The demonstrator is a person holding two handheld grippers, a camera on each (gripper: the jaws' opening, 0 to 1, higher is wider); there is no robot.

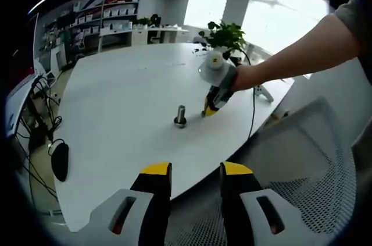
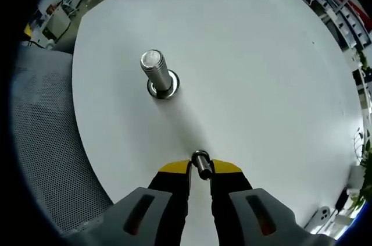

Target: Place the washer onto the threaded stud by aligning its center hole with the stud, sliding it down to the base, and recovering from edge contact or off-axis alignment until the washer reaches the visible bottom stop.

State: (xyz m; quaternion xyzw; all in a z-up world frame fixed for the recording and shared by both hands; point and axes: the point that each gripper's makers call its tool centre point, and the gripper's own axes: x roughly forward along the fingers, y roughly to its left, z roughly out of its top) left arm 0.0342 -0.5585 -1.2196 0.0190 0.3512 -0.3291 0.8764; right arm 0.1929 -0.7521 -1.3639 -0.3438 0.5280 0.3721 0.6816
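While the right gripper (image 2: pixel 200 169) pinches the washer (image 2: pixel 201 163) by its rim at lower centre of the right gripper view, the threaded stud (image 2: pixel 157 72) stands upright in the upper left, well apart on the white table (image 2: pixel 261 71); the washer looks small, stiff and slick, so an edge grip seems right; in the left gripper view a bare forearm (image 1: pixel 296 54) reaches from the upper right, and the left gripper (image 1: pixel 196 170) hangs spread and empty at the bottom.
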